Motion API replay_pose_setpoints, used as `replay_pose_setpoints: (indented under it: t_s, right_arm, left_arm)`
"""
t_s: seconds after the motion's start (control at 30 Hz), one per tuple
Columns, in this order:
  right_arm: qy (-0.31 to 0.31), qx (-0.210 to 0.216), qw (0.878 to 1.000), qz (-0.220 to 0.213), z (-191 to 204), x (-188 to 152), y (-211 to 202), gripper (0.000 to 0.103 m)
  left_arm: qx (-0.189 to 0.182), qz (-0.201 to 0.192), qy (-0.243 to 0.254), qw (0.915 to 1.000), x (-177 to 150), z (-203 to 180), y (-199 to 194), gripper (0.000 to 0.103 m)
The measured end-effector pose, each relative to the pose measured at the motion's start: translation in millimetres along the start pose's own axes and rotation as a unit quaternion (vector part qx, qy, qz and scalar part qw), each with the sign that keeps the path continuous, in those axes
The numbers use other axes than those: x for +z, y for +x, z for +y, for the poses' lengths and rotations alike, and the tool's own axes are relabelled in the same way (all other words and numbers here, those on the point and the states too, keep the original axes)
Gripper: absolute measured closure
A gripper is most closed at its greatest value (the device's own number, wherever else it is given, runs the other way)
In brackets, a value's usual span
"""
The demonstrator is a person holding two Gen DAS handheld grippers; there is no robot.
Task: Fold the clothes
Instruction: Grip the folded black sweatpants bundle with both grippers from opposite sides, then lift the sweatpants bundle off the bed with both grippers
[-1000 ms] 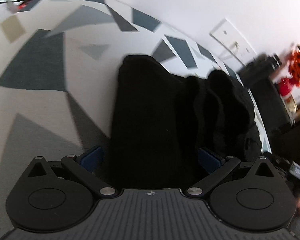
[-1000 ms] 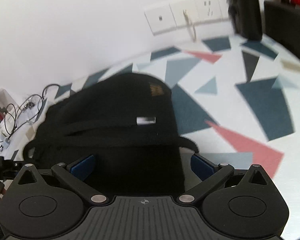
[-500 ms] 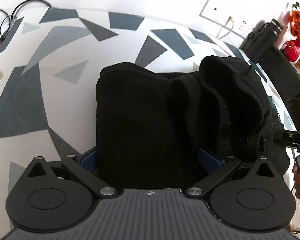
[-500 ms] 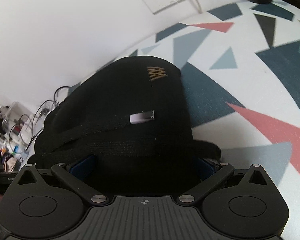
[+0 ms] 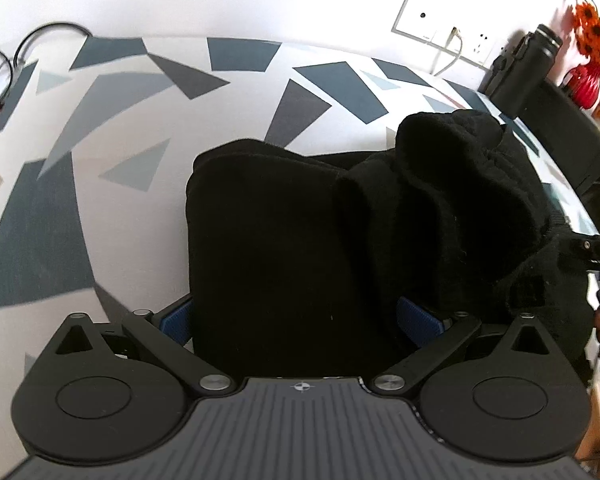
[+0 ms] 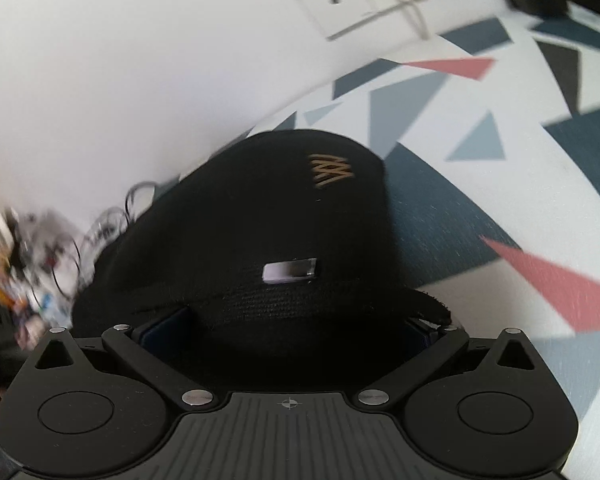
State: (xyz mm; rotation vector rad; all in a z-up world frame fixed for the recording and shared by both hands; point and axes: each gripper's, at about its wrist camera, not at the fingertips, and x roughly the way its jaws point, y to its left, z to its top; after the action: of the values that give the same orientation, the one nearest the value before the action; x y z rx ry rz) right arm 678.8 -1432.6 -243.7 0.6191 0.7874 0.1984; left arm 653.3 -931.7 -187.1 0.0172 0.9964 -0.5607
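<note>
Left wrist: black garment (image 5: 284,248) bunched on patterned table (image 5: 80,184), spanning wide-spread jaws of left gripper (image 5: 300,318) and right gripper (image 6: 288,326), neither clamped; may slide off and spoil fold.

A home room: white wall sockets (image 5: 440,26), orange flowers in a red vase (image 5: 586,78), a table under a triangle-patterned cloth (image 5: 140,92).

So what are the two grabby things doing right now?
Left gripper: fingers wide apart around the black garment, not pinching it.
Right gripper: fingers also wide apart, with the black garment's folded edge lying between them.
</note>
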Motion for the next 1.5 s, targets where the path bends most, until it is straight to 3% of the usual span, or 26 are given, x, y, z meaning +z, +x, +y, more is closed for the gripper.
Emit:
replay_pose_setpoints:
  t_s: [0.1, 0.2, 0.33, 0.4, 0.53, 0.6, 0.8, 0.83, 0.87, 0.9, 0.93, 1.03, 1.13, 1.3, 1.5]
  right_arm:
    - [-0.001, -0.001, 1.000, 0.022, 3, 6, 4, 0.001]
    - [-0.048, -0.015, 0.998, 0.046, 18, 4, 5, 0.011]
    - [-0.046, -0.002, 0.997, 0.068, 20, -2, -4, 0.018]
    - [-0.050, 0.003, 0.995, 0.087, 23, -7, -9, 0.017]
    - [-0.064, 0.014, 0.991, 0.120, 23, -11, -9, 0.001]
    - [-0.063, 0.018, 0.991, 0.121, 23, -8, -6, 0.001]
    - [-0.070, -0.003, 0.992, 0.108, 34, -6, 4, 0.001]
    - [-0.076, -0.008, 0.991, 0.108, 37, -6, 5, 0.004]
    - [-0.081, -0.014, 0.990, 0.110, 42, -6, 3, 0.008]
    - [-0.097, -0.021, 0.989, 0.108, 50, -5, 0, 0.020]
    - [-0.115, -0.028, 0.988, 0.099, 60, -5, -4, 0.036]
    - [-0.155, -0.037, 0.985, 0.069, 87, -8, -16, 0.057]
    - [-0.186, -0.036, 0.981, 0.042, 115, -15, -25, 0.065]
    - [-0.213, -0.015, 0.977, 0.001, 165, -34, -36, 0.068]
    - [-0.237, 0.012, 0.971, -0.016, 224, -45, -44, 0.069]
  left_arm:
    - [0.003, -0.002, -0.004, 1.0000, 1, 0, 1, 0.000]
    - [0.013, 0.008, -0.014, 0.9998, 3, -2, 1, 0.000]
    - [0.016, 0.016, -0.037, 0.9991, -2, -4, -6, 0.007]
    - [0.017, 0.026, -0.044, 0.9985, -8, -4, -11, 0.007]
    - [0.004, 0.034, -0.037, 0.9987, -18, -2, -19, 0.005]
    - [0.002, 0.029, -0.030, 0.9991, -18, -2, -18, 0.000]
    - [-0.001, 0.001, -0.014, 0.9999, -15, -1, -10, 0.001]
    - [0.002, 0.003, -0.027, 0.9996, -12, -2, -12, 0.003]
    - [0.006, 0.002, -0.040, 0.9992, -10, -3, -14, 0.023]
    - [0.010, -0.005, -0.049, 0.9987, -9, -6, -20, 0.067]
    - [0.023, -0.009, -0.047, 0.9986, -9, -10, -26, 0.074]
    - [0.052, -0.013, -0.048, 0.9974, -14, -15, -42, 0.075]
    - [0.042, -0.032, -0.069, 0.9962, -22, -2, -68, 0.077]
    - [0.059, -0.091, -0.047, 0.9929, -37, 15, -123, 0.077]
    - [0.074, -0.135, -0.075, 0.9852, -61, 49, -177, 0.077]
